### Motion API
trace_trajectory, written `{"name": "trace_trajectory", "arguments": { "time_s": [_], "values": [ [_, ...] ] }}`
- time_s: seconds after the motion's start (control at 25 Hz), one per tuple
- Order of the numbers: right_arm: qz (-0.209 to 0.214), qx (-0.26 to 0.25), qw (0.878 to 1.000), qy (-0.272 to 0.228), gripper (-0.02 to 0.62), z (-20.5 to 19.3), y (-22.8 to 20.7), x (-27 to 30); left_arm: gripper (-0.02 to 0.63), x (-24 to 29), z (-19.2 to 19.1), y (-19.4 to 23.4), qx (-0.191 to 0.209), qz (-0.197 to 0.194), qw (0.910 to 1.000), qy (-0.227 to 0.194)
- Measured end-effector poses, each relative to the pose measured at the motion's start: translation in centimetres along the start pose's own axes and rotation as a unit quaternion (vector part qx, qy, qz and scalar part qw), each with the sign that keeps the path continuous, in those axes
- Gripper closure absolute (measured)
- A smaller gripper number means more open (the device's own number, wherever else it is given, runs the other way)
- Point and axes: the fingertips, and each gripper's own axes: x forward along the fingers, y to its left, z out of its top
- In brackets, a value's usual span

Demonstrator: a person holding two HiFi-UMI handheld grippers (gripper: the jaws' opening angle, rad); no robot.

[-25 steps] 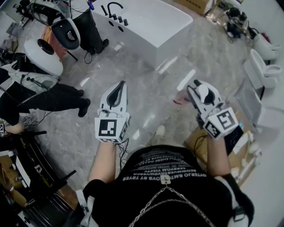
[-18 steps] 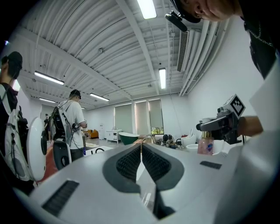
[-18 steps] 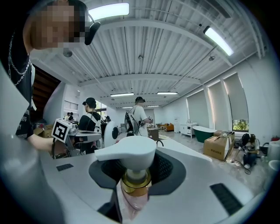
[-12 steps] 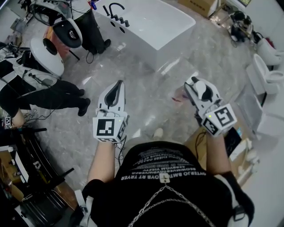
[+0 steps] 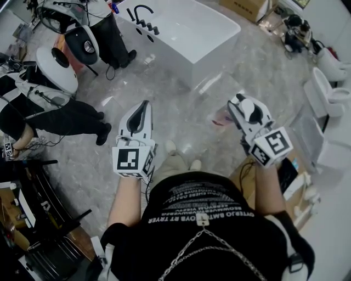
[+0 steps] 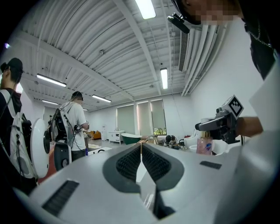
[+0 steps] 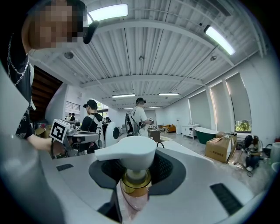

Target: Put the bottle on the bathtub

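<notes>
The white bathtub point(image 5: 164, 44) with a black faucet point(image 5: 140, 11) stands on the floor ahead, at the top of the head view. My right gripper point(image 5: 241, 110) is shut on the neck of a pink pump bottle point(image 7: 131, 199), under its gold collar. The white pump head point(image 7: 131, 153) sticks up above the jaws. The bottle's pink body point(image 5: 221, 116) hangs below that gripper, well short of the tub. My left gripper point(image 5: 144, 104) is held level beside it, jaws shut on nothing, the pads point(image 6: 151, 164) meeting at the tip. The bottle point(image 6: 204, 145) also shows in the left gripper view.
Two people with backpack gear point(image 5: 55, 71) stand at the left near the tub's faucet end. Toilets point(image 5: 323, 88) line the right side, with cardboard boxes point(image 5: 247, 6) behind the tub. A black rack point(image 5: 44, 219) is at the lower left. Grey marble floor point(image 5: 186, 110) lies between me and the tub.
The person holding the grippers has stepped forward; a shoe now shows between the grippers. Both grippers stay shut, and the right one still carries the bottle.
</notes>
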Motion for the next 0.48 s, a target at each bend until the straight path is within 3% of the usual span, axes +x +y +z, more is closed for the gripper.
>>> {"name": "trace_trajectory", "arguments": {
  "time_s": [0.24,0.48],
  "values": [
    [-0.007,-0.001,1.0,-0.001,0.468,0.2,-0.3,1.4,0.596,1.4,0.0,0.9,0.024,-0.01,0.9996,-0.009],
    [-0.011,0.0,1.0,0.004,0.468,0.6,-1.0,3.4,0.595,3.7,0.2,2.4,0.019,-0.02,0.9996,-0.009]
  ]
}}
